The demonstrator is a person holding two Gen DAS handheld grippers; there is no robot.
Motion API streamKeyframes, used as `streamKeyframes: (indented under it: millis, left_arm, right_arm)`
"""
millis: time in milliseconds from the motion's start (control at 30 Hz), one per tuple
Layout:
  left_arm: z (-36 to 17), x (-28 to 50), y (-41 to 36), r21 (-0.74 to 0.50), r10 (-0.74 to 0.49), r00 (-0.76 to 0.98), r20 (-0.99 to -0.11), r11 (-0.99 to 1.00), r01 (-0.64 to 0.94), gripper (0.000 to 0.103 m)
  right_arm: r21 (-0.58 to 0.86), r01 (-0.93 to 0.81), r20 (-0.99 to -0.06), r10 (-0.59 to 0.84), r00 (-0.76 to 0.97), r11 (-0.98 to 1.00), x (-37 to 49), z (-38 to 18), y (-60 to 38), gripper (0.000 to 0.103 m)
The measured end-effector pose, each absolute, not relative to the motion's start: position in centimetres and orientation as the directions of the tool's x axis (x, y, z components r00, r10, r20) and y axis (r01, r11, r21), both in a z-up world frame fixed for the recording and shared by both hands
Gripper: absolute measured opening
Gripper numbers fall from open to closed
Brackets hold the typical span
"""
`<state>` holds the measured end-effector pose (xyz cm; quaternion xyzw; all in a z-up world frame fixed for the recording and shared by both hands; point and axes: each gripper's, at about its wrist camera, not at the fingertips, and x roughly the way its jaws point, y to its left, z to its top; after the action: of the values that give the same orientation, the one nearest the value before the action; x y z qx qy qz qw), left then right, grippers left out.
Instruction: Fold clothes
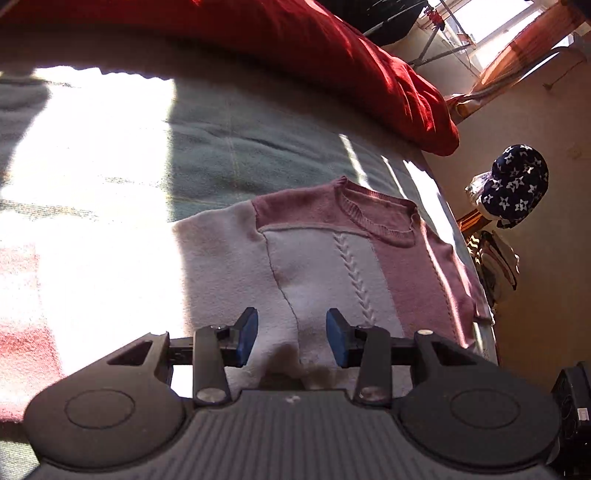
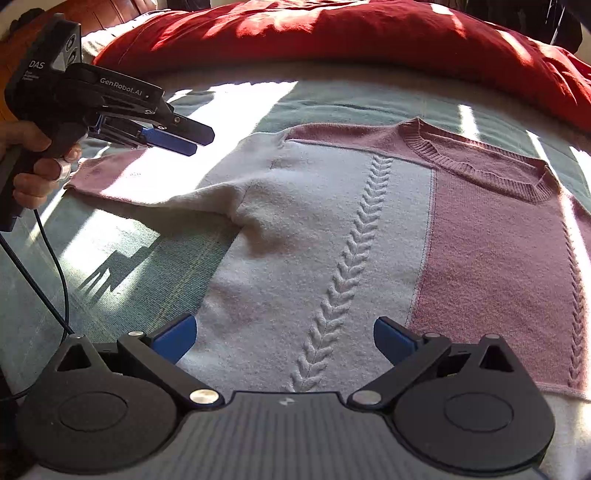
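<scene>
Closest to the lens in the right wrist view, the right gripper (image 2: pixel 284 338) stands with its blue pads spread wide and nothing between them, hovering over the hem end of the sweater (image 2: pixel 332 229). That sweater, pale grey with dusty-pink panels and a cable braid down the front, lies flat on the green blanket (image 2: pixel 147 266), collar pointing toward the red duvet (image 2: pixel 332 33).

Far left of the sweater's body in this view, a hand (image 2: pixel 33 162) grips the handle of the left gripper (image 2: pixel 186 142), whose blue fingers look nearly together above the outstretched left sleeve; whether they touch the knit cannot be told from here. A black cable hangs below that hand.

Only the left wrist view shows those jaws head-on: the left gripper (image 1: pixel 291 338) is partly open, a clear gap between the pads, with pale knit of the sweater (image 1: pixel 321 258) visible in that gap but not pinched. Right of the sweater, beyond the bed's edge, this view alone shows a navy star-patterned cloth (image 1: pixel 517 184) and a sunlit window (image 1: pixel 491 22).
</scene>
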<state>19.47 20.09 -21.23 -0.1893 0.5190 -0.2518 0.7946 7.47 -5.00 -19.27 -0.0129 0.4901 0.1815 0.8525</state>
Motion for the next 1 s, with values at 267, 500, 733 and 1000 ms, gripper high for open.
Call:
streamKeyframes:
  millis: [267, 500, 733, 1000]
  left_arm:
    - [-23.1, 19.2, 20.6, -0.444, -0.493, 0.314, -0.811, 0.869, 0.218, 0.037]
    - [-20.3, 18.4, 19.2, -0.293, -0.411, 0.402, -0.819, 0.900, 0.323, 0.045]
    - [-21.8, 15.4, 17.4, 0.048, -0.184, 0.472, -0.862, 0.897, 0.439, 0.047]
    - [-21.0, 16.5, 14.9, 0.038, -0.242, 0.478, -0.845, 0.863, 0.504, 0.052]
  right_arm:
    - [0.174, -0.279, -0.847, 0.288, 0.446, 0.944, 6.6, -20.1, -6.4, 0.103]
    - [0.203, -0.259, -0.838, 0.304, 0.454, 0.944, 6.4, -20.0, -7.2, 0.103]
    - [0.215, -0.265, -0.831, 0.319, 0.456, 0.940, 6.2, -19.8, -7.6, 0.103]
    - [0.224, -0.255, -0.835, 0.320, 0.449, 0.941, 6.4, -20.3, -8.3, 0.103]
